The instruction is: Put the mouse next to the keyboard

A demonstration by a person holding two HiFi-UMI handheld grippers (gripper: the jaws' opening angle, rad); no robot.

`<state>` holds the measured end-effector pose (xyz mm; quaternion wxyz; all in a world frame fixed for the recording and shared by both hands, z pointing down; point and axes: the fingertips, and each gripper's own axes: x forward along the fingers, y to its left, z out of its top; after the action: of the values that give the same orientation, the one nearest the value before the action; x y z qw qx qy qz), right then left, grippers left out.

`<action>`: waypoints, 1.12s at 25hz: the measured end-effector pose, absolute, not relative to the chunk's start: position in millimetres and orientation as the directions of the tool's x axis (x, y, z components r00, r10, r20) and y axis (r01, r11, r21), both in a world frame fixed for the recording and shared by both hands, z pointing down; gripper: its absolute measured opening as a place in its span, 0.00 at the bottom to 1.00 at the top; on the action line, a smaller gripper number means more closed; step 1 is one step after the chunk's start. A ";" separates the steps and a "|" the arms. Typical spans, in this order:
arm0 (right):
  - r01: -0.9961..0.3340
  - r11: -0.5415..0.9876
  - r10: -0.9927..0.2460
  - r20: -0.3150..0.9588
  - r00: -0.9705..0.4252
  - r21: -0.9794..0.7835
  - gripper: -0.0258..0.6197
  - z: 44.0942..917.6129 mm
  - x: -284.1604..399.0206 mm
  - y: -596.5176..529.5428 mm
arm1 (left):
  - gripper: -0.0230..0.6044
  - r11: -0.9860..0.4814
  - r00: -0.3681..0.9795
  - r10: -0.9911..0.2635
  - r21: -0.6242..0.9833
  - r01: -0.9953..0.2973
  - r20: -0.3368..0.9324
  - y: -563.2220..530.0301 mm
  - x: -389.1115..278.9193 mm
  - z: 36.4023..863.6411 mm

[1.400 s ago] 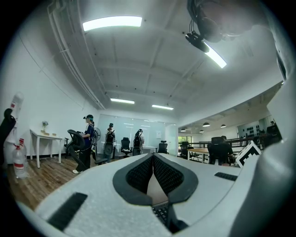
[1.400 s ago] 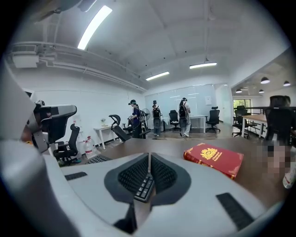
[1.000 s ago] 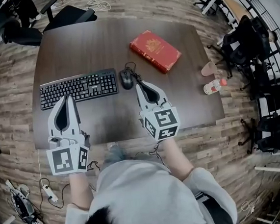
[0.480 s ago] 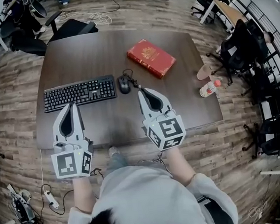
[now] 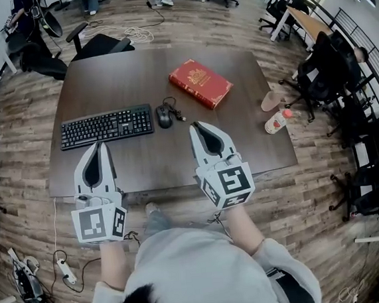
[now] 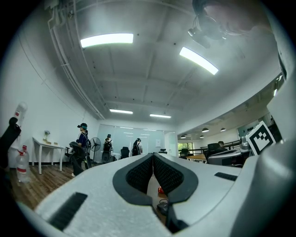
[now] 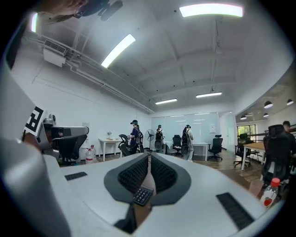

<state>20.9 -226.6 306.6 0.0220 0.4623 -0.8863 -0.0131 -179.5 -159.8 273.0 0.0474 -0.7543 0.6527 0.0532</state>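
The mouse [image 5: 165, 116] is set just right of the keyboard [image 5: 107, 126], up-left of the nearer right hand-held gripper [image 5: 196, 127], closed and empty like the left hand-held gripper [image 5: 98, 147].

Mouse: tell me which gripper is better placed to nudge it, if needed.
Right. The right gripper has its tip close to the mouse, just off its right side. The left gripper hangs before the left half of the keyboard, farther away. Both are shut and empty.
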 end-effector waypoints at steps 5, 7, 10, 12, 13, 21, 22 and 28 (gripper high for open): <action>-0.820 0.570 -0.821 0.006 -0.571 0.050 0.08 298.4 34.5 -214.1 | 0.05 -0.135 0.134 -0.979 -0.005 -0.991 -0.154 -146.9 -167.6 270.1; -0.822 0.567 -0.823 0.000 -0.568 0.053 0.08 295.9 39.6 -210.9 | 0.05 -0.133 0.132 -0.979 -0.005 -0.991 -0.157 -143.2 -163.3 269.2; -0.823 0.565 -0.824 -0.009 -0.566 0.057 0.08 291.7 46.4 -206.8 | 0.05 -0.128 0.128 -0.979 -0.006 -0.992 -0.162 -138.7 -157.8 267.1; -0.824 0.564 -0.824 -0.014 -0.566 0.061 0.07 290.1 49.6 -204.7 | 0.05 -0.124 0.124 -0.979 -0.008 -0.992 -0.164 -136.2 -155.0 266.1; -0.823 0.565 -0.824 -0.015 -0.566 0.063 0.07 289.7 51.0 -203.8 | 0.05 -0.122 0.121 -0.979 -0.008 -0.993 -0.164 -135.2 -153.7 265.9; -0.817 0.572 -0.817 -0.032 -0.575 0.068 0.08 286.7 59.6 -200.9 | 0.05 -0.109 0.110 -0.980 -0.014 -0.994 -0.166 -131.2 -143.5 265.0; -0.817 0.573 -0.817 -0.033 -0.576 0.064 0.07 286.6 60.3 -201.6 | 0.05 -0.108 0.109 -0.980 -0.015 -0.994 -0.164 -131.5 -142.7 265.4; -0.814 0.578 -0.813 -0.043 -0.581 0.062 0.08 283.0 60.6 -204.7 | 0.05 -0.107 0.108 -0.981 -0.017 -0.994 -0.164 -133.2 -140.5 263.6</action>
<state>60.6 -204.7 283.0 -0.0050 0.4580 -0.8882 -0.0373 -140.5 -133.2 263.6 0.0613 -0.7417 0.6656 0.0554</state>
